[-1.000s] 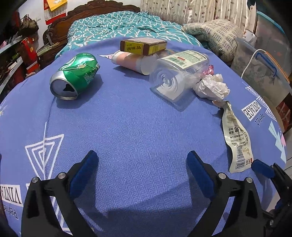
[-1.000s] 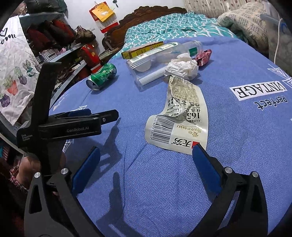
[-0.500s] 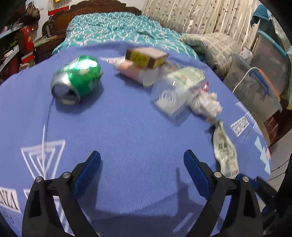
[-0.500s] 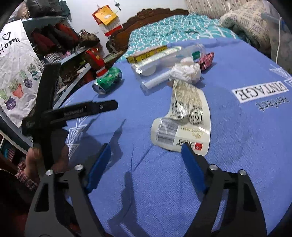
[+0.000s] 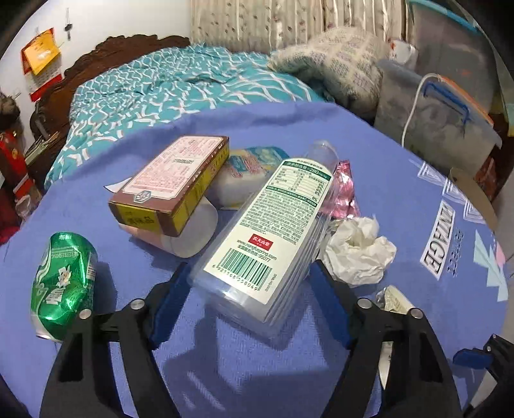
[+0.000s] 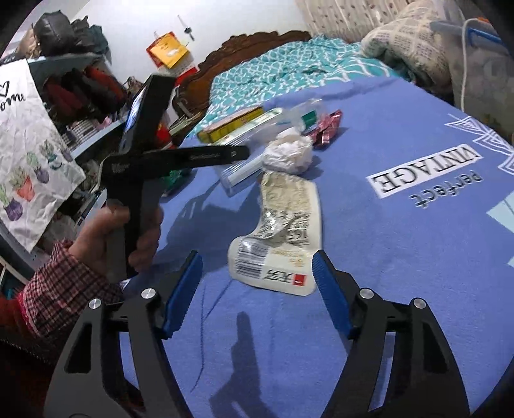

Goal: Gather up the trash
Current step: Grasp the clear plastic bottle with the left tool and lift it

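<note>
Bedroom. Blue printed tablecloth [image 5: 401, 167] covers the near surface, white "VINTAGE" lettering at right. Beyond it a bed with teal patterned quilt [image 5: 180, 86] and dark carved wooden headboard [image 5: 106, 58] at far left. White wall [image 5: 112, 22] behind, red-and-yellow calendar [image 5: 40, 58] hanging on it. Floral curtains [image 5: 289, 22] far centre. Folded patterned blanket [image 5: 337, 64] at right, clear storage bins [image 5: 443, 122] beside it. Cluttered shelves [image 6: 83, 96] along the left, plant-print cloth [image 6: 29, 154] hanging there.

The left wrist view sits low and close behind the plastic bottle [image 5: 270, 238], facing the bed [image 5: 180, 86]. The right wrist view looks from farther back, right of the bottle [image 6: 257, 135], sharing the same pile and bed [image 6: 289, 67].
</note>
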The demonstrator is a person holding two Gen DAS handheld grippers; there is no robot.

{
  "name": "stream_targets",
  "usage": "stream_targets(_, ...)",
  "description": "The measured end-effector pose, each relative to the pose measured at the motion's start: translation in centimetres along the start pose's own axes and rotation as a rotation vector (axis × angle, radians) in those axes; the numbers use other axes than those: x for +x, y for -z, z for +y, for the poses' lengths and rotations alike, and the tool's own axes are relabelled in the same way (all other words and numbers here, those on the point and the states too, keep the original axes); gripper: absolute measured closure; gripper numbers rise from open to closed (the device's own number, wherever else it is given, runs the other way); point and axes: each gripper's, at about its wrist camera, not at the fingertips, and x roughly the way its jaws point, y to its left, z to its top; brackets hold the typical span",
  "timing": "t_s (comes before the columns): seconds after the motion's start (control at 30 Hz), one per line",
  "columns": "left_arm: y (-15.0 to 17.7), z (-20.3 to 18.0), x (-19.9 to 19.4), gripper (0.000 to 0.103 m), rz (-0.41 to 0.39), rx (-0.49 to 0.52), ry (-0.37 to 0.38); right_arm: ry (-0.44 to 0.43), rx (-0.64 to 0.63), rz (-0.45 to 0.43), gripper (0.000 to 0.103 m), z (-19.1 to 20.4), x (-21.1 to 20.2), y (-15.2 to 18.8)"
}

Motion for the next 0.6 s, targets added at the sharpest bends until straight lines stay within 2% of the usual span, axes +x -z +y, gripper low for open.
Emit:
stream_targets(0.07, 0.9, 0.1, -1.4, 0.037, -0.012, -0.013, 0.019, 0.011, 0.006, -0.009, 0.031, -0.3, -0.4, 0.0)
stream_targets(0.2, 4.9, 0.9, -5.7, 0.038, -0.060, -0.022, -0.007, 0.016, 0.025, 0.002, 0.031, -1.0, 0.0, -0.2)
stream_targets(0.33, 10.4, 3.3, -10.2, 0.039, -0.061, -0.113, 0.021, 0.005, 0.017, 0.020, 0.031, -0.3, 1.1, -0.5)
stream_targets(0.43, 13.8, 4.9, -12.2, 0.039, -0.034, -0.201, 0.030, -0.008, 0.003, 0.027, 0.031, 0.7, 1.7, -0.5)
stream_targets(0.6, 16.1, 5.5, -14.1, 0.037, -0.046, -0.256, -0.005, -0.015, -0.023, 0.040, 0.031, 1.8, 2.2, -0.4)
